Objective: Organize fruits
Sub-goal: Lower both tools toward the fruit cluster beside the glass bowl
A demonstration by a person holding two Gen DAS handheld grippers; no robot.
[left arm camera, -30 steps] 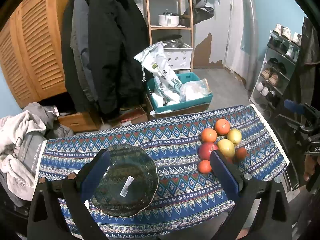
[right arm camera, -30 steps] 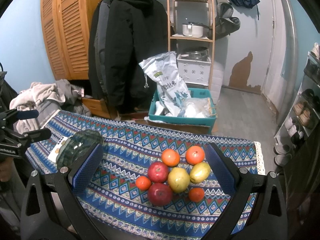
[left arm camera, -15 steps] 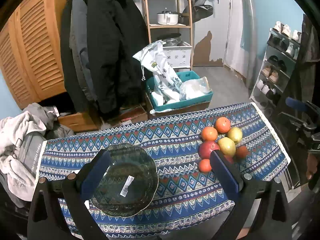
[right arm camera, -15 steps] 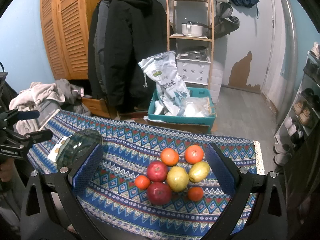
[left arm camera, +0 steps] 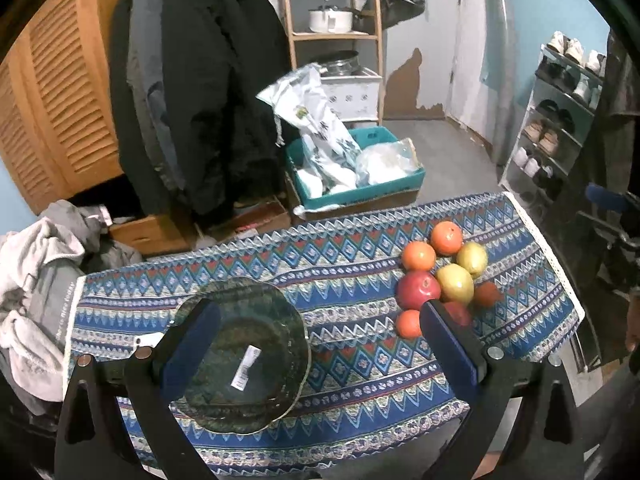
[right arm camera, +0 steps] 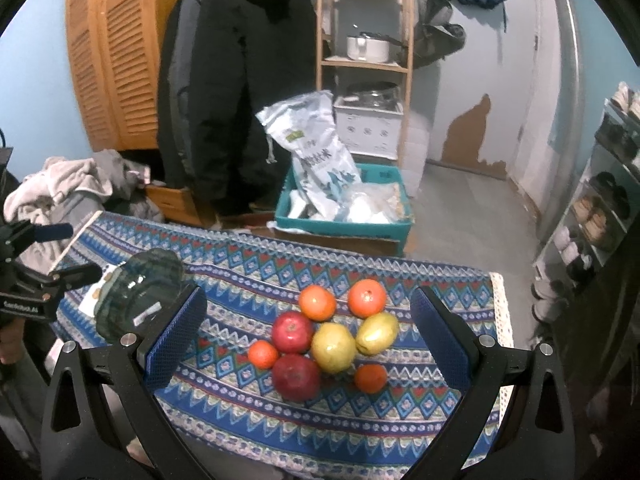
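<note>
A cluster of several fruits lies on the patterned tablecloth [right arm camera: 256,276]: two red apples [right arm camera: 293,331], two yellow pears [right arm camera: 333,347], and oranges [right arm camera: 366,298] around them. In the left wrist view the same fruit cluster [left arm camera: 452,282] sits at the right. A dark glass plate [left arm camera: 244,356] with a white sticker rests on the cloth at the left; in the right wrist view the plate [right arm camera: 140,294] is at the left. My left gripper [left arm camera: 320,344] hovers open above the plate and cloth. My right gripper [right arm camera: 308,340] hangs open above the fruits, holding nothing.
Behind the table stand a teal crate [right arm camera: 344,220] with bags, a wooden shelf [right arm camera: 364,52] with a pot, hanging dark coats [left arm camera: 200,80] and a louvred wardrobe [left arm camera: 52,112]. Clothes [left arm camera: 36,280] are piled left; a shoe rack [left arm camera: 560,120] stands right.
Both views have shifted slightly; the fruits and plate appear a little lower and nearer in frame. Nothing on the table has moved and both grippers stay open.
</note>
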